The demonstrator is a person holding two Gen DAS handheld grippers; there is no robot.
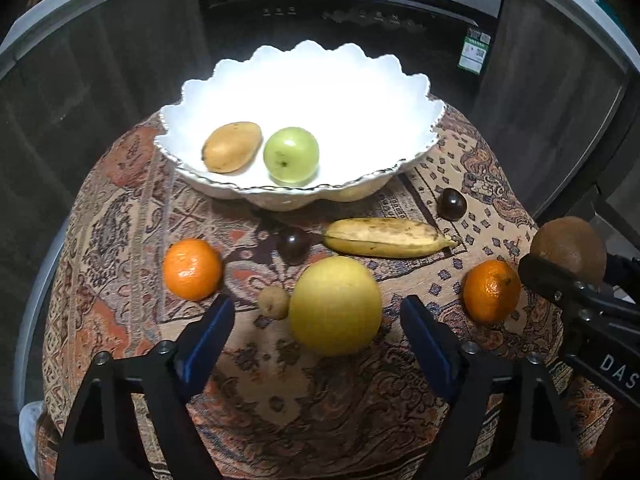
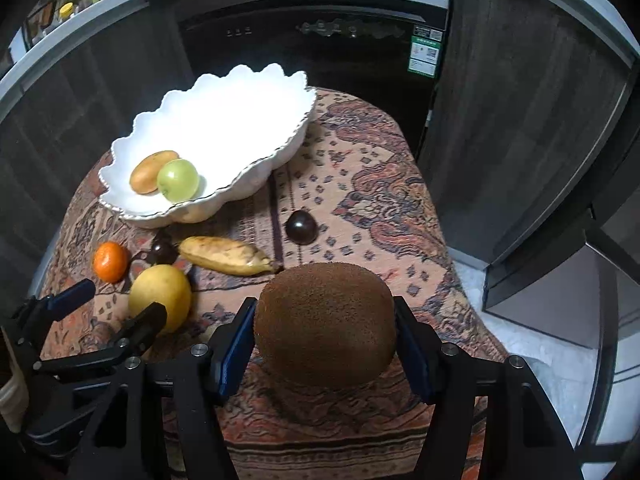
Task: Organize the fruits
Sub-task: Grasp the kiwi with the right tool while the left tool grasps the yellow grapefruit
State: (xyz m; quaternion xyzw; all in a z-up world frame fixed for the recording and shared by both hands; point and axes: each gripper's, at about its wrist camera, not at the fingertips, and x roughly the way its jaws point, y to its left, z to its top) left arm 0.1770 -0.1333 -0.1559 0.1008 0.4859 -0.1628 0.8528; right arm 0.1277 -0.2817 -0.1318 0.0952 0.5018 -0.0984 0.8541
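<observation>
The right gripper (image 2: pixel 326 344) clamped a kiwi (image 2: pixel 325 322) above the counter (image 2: pixel 360 184), short of the bowl (image 2: pixel 224 116); a slack pinch might drop it. The left gripper (image 1: pixel 316 328) hung open around the yellow fruit (image 1: pixel 335 306).

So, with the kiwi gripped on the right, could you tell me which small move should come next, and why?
Probably carry the kiwi, clamped in the right gripper, toward the white bowl and release it there: the mango and green apple already lie inside.
</observation>
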